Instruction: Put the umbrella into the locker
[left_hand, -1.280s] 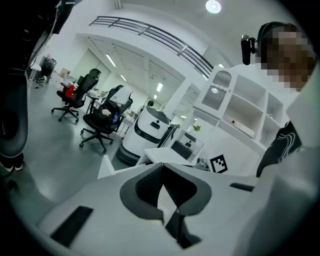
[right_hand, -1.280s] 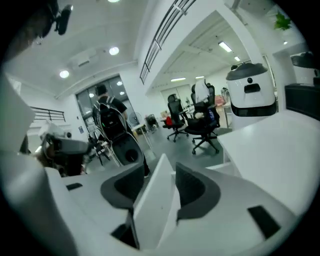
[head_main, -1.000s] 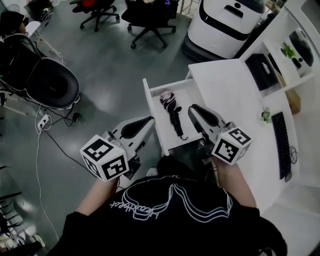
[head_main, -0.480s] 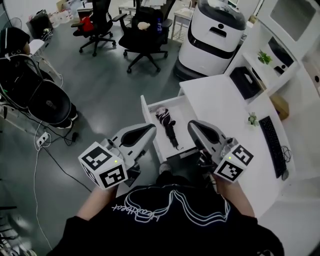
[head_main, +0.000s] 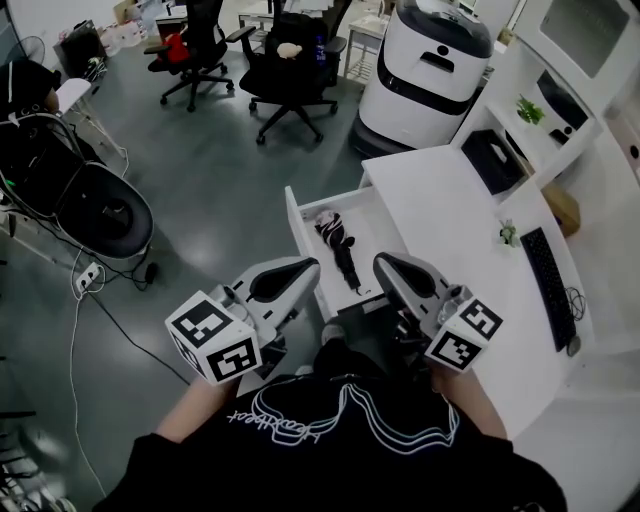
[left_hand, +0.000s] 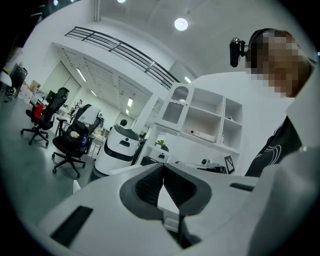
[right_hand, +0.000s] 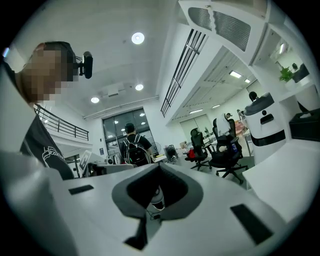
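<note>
A folded black umbrella with a pink patterned end lies lengthwise in the open white drawer of the white desk. My left gripper hangs in the air just left of the drawer's near end, its jaws shut on nothing. My right gripper hovers by the drawer's near right corner, also shut and empty. In the left gripper view the left gripper shows its pads meeting. The right gripper view shows the right gripper with its tips together. Neither gripper touches the umbrella.
A white wheeled robot stands beyond the desk. Black office chairs stand on the grey floor, and a round black seat with cables sits at the left. A keyboard and small plant are on the desk. A person with a backpack stands far off.
Both grippers have risen and drawn back from the drawer toward the person's body. The umbrella stays lying in the drawer.
</note>
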